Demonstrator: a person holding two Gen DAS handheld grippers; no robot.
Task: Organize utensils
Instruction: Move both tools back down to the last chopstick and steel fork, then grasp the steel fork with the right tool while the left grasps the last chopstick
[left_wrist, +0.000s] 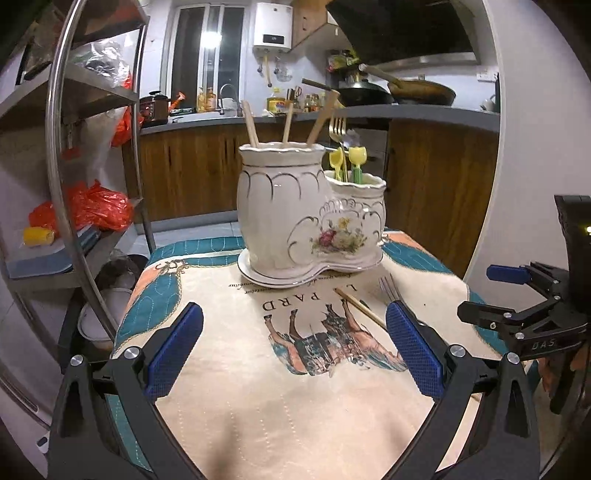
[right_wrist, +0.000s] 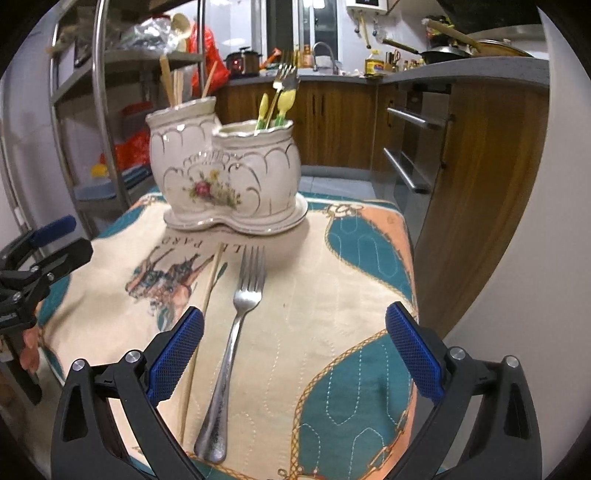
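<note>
A white ceramic double-pot utensil holder (left_wrist: 310, 218) (right_wrist: 225, 177) stands at the far side of a quilted cloth. Its tall pot holds wooden chopsticks (left_wrist: 251, 125). Its short pot holds a gold fork (left_wrist: 338, 127) and yellow tulip-shaped utensils (left_wrist: 357, 158). A silver fork (right_wrist: 236, 332) and one wooden chopstick (right_wrist: 207, 314) lie on the cloth; both also show in the left wrist view, the fork (left_wrist: 389, 288) and the chopstick (left_wrist: 360, 306). My left gripper (left_wrist: 295, 343) is open and empty above the cloth. My right gripper (right_wrist: 295, 347) is open and empty, with the fork handle between its fingers below.
The cloth-covered table (right_wrist: 351, 295) is small, with edges close on all sides. A metal shelf rack (left_wrist: 74, 166) with red bags stands left. Wooden kitchen cabinets (right_wrist: 461, 147) with steel handles stand right and behind. The other gripper shows at each view's edge (left_wrist: 517, 317) (right_wrist: 33, 258).
</note>
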